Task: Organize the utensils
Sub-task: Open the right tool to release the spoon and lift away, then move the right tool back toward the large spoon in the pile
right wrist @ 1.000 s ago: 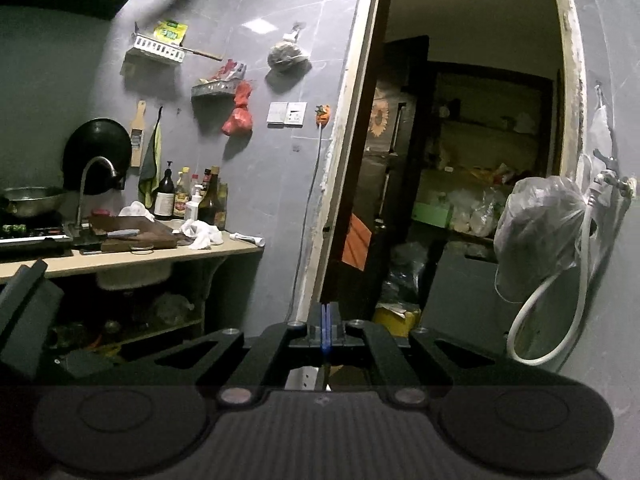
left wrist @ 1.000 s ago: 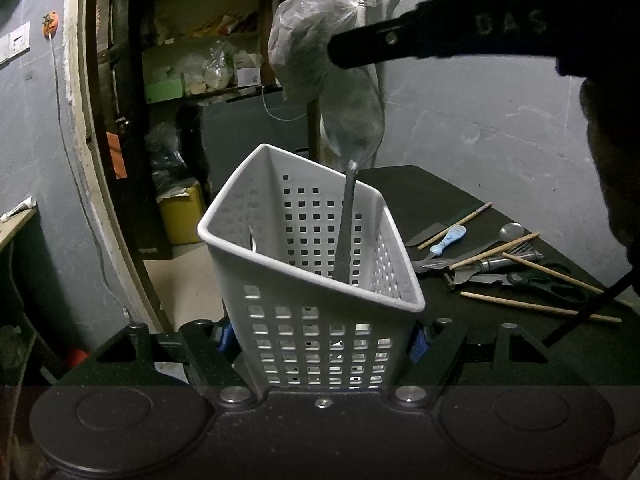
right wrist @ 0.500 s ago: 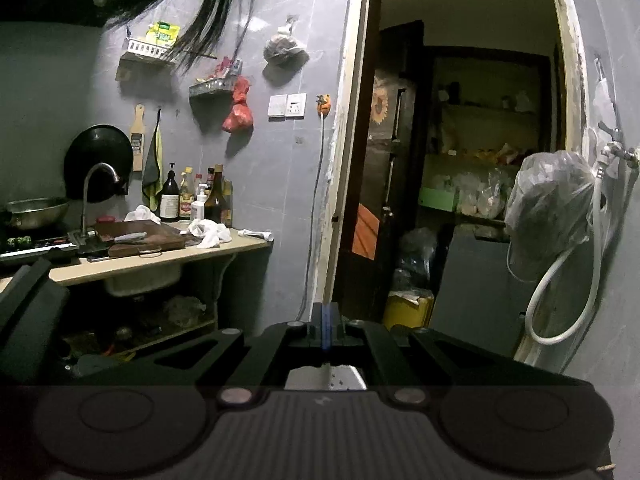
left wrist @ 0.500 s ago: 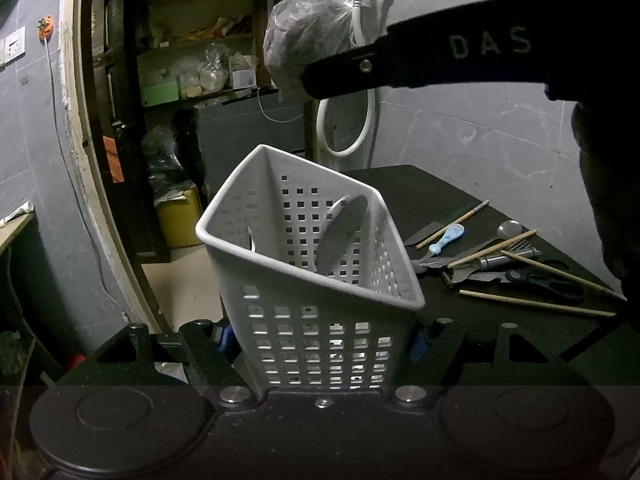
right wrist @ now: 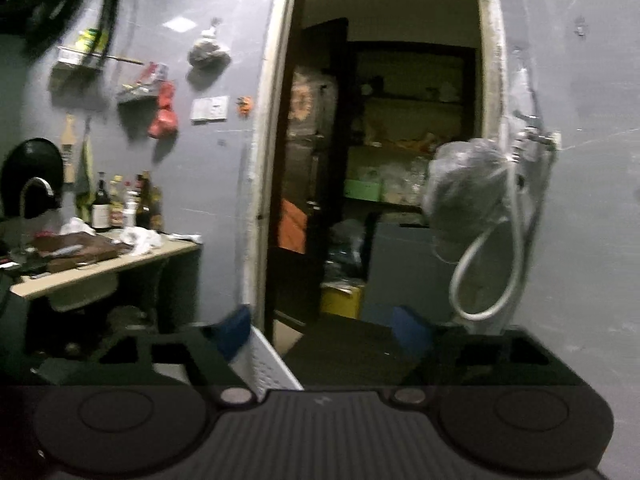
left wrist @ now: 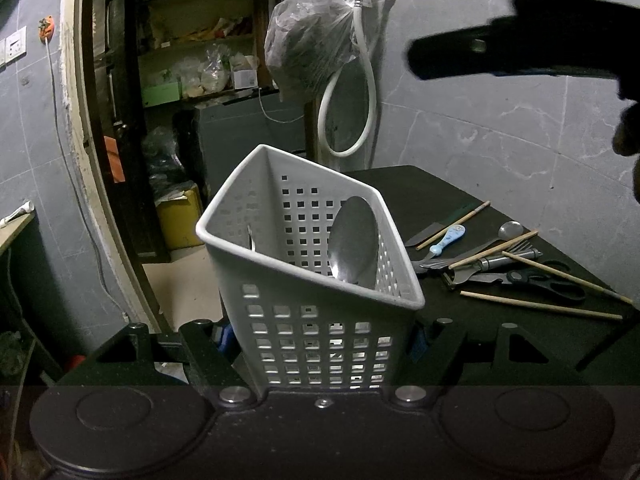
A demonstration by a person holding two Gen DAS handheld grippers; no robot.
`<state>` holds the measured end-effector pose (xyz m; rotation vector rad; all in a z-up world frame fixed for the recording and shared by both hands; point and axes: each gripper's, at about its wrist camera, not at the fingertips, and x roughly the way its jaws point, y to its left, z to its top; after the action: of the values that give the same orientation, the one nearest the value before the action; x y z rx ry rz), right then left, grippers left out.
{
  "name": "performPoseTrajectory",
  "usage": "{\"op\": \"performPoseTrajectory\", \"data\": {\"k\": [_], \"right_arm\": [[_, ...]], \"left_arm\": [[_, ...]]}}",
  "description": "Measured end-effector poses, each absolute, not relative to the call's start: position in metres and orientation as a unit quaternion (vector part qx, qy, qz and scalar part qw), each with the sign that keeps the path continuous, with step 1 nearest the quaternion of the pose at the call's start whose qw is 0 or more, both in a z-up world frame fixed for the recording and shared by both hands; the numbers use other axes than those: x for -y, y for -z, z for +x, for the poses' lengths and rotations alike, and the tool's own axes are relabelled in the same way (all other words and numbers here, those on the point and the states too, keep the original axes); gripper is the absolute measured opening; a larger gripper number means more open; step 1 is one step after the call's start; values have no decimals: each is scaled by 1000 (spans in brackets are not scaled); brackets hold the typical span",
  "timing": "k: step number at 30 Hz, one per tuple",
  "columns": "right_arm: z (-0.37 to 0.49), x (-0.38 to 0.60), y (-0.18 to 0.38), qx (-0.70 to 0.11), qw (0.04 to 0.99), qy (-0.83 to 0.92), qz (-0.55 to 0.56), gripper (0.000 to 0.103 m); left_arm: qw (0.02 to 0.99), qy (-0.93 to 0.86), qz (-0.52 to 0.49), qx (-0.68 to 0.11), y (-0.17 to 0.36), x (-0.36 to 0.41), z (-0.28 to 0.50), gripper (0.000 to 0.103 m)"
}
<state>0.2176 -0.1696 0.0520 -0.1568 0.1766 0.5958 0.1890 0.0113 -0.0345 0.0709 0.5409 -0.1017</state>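
The white perforated basket (left wrist: 316,320) sits clamped between the jaws of the left gripper (left wrist: 320,338), tilted so its open top faces up and away from the camera, over the near edge of the dark table (left wrist: 420,196). Inside it a large metal spoon (left wrist: 354,240) leans bowl-up against the right-hand wall, and the thin tip of another utensil (left wrist: 251,238) shows at the left wall; what kind it is cannot be made out.

On the table to the right of the basket lies a loose pile: a blue-handled utensil (left wrist: 448,237), a smaller spoon (left wrist: 509,230), a fork (left wrist: 516,247), black-handled scissors (left wrist: 548,280), a knife (left wrist: 426,233) and several wooden chopsticks (left wrist: 540,306), some crossing the metal pieces.

The right gripper (right wrist: 320,332) hangs above and to the right of the basket, seen from the left wrist as a dark bar (left wrist: 512,54). Its jaws have just been opening and now stand wide apart with nothing between the blue pads (right wrist: 234,330). Its own view is blurred, but a white edge of the basket (right wrist: 268,364) seems to show just below the left pad.

Behind the table hang a plastic bag (left wrist: 310,44) and a looped white hose (left wrist: 362,92) from a wall tap.
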Motion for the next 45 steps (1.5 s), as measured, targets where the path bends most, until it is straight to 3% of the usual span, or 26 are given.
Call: {"op": "performPoseTrajectory", "data": {"k": [3,23,45], "right_arm": [[216,177,-51,-93,954,-273,-76,103],[226,241,-5,-224,959,-170,-30,103],[361,321,91,-267,961,-66,31,103]], "left_arm": [[961,48,34,-269,35,-10,189,77],[954,19,24,-298,28,-2,194,77],[951,-19,22,-306,28,8,191,77]]}}
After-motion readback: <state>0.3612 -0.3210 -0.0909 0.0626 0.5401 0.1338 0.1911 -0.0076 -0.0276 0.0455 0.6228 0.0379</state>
